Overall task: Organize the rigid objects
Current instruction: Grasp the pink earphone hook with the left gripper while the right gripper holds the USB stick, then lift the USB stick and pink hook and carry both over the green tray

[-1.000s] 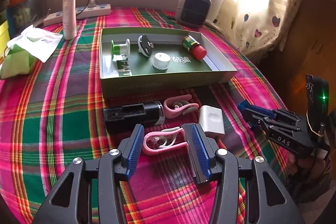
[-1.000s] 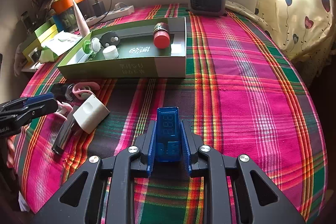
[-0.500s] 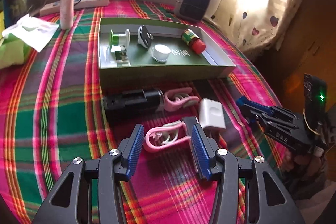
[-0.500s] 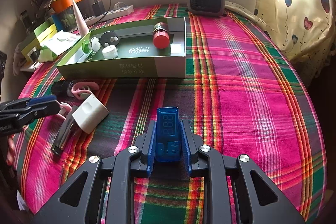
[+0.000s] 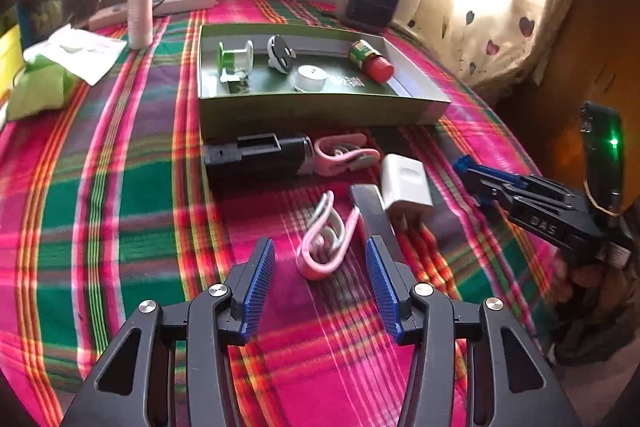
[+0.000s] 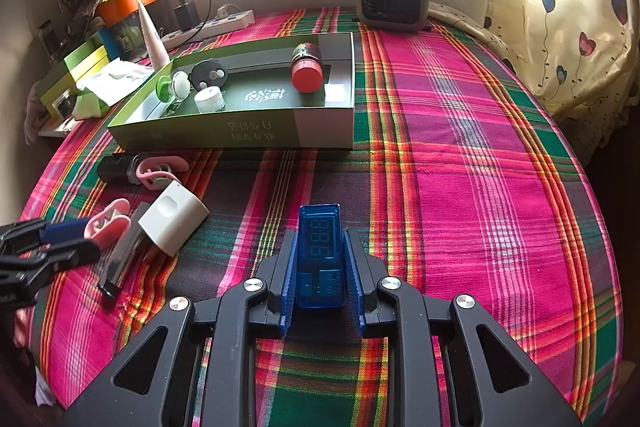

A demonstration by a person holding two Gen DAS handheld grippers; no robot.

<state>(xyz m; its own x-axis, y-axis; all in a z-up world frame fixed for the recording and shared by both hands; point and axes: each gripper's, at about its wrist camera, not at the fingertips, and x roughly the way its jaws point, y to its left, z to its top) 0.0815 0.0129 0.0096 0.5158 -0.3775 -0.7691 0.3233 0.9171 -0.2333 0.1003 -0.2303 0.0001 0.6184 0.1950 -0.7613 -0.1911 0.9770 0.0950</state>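
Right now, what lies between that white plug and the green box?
In the left wrist view, between the white plug and the green box lies a pink clip; beside it, a black tube.

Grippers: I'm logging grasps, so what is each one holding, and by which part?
Right gripper clamps the blue USB meter by its long sides. Left gripper holds nothing, open around the pink clip.

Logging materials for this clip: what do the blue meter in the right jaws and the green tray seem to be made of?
Blue meter: translucent blue plastic, apparently; its digits and inner parts show through a glossy shell.
Green tray: likely printed cardboard, with thin straight folded walls, a matte surface and printed characters on its side.
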